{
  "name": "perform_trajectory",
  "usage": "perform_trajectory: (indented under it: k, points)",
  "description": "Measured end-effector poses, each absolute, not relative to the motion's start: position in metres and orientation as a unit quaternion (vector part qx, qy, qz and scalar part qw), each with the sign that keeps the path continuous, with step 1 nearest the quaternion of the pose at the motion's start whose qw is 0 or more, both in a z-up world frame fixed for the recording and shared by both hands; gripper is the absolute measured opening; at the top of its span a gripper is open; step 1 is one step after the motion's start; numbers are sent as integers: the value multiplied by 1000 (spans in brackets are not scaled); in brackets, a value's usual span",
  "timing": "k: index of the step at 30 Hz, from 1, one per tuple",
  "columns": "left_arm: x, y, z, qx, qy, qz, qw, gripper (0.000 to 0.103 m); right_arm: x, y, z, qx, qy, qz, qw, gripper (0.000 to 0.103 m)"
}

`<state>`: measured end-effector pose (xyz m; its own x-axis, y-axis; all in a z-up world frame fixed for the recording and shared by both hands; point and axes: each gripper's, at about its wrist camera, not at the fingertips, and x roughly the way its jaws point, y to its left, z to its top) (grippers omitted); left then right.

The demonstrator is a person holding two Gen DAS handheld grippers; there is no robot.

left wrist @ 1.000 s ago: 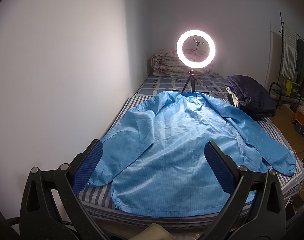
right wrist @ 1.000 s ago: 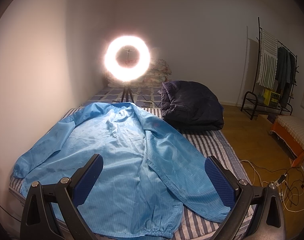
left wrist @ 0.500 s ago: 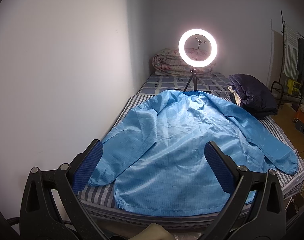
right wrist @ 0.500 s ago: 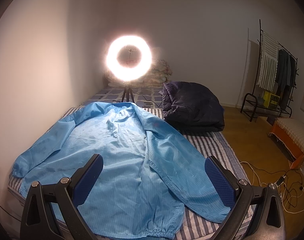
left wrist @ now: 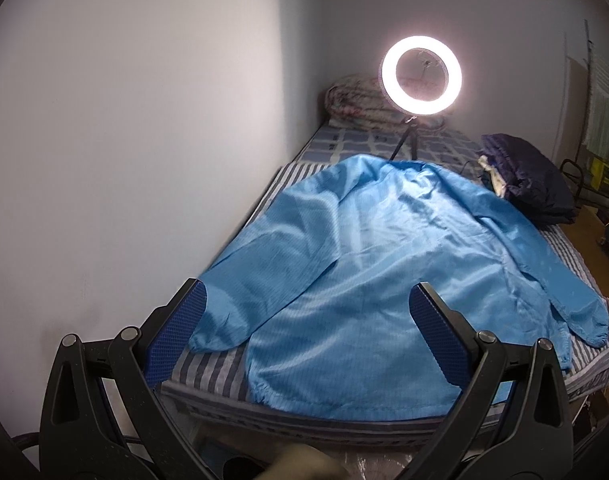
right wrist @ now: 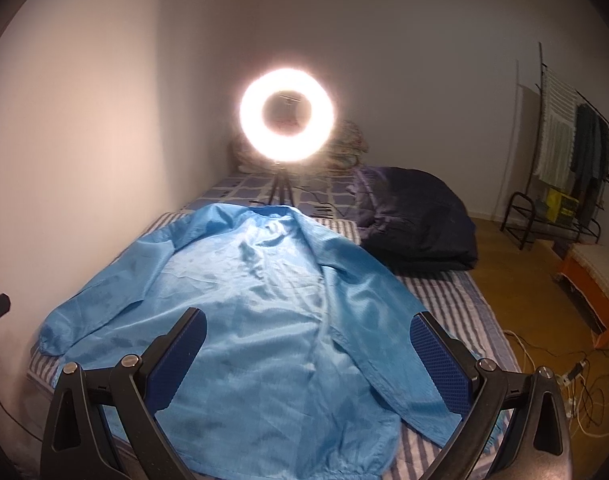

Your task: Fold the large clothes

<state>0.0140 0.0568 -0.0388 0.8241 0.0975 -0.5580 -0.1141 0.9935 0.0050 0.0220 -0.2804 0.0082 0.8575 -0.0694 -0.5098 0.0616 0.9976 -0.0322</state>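
Observation:
A large light-blue jacket (left wrist: 376,264) lies spread flat on the striped bed (left wrist: 208,372), collar at the far end, both sleeves stretched outwards, hem near the front edge. It also shows in the right wrist view (right wrist: 264,312). My left gripper (left wrist: 304,336) is open and empty, held above the bed's front edge over the hem and left sleeve cuff. My right gripper (right wrist: 308,360) is open and empty, held above the jacket's lower right part. Neither touches the cloth.
A lit ring light (left wrist: 421,75) on a tripod stands behind the collar. A dark folded quilt (right wrist: 420,224) lies at the bed's far right. A wall runs along the left. A clothes rack (right wrist: 560,168) and floor cables (right wrist: 560,384) are on the right.
Both grippers have moved forward and lower towards the bed, so the jacket looks larger. The jacket has not moved. Both stay open.

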Motion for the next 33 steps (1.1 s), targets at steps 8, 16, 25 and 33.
perform_trajectory:
  k: [8, 16, 25, 33]
  points:
    - [3, 87, -75, -49, 320, 84, 942, 91, 49, -241, 7, -1, 266, 79, 961, 102]
    - [-11, 112, -112, -116, 372, 71, 918, 55, 115, -182, -12, 27, 360, 217, 907, 70]
    - [-20, 126, -130, -136, 382, 63, 912, 41, 209, -75, -110, 90, 519, 311, 791, 55]
    - [-10, 150, -142, -165, 385, 67, 906, 39, 273, -19, -193, 157, 568, 273, 760, 46]
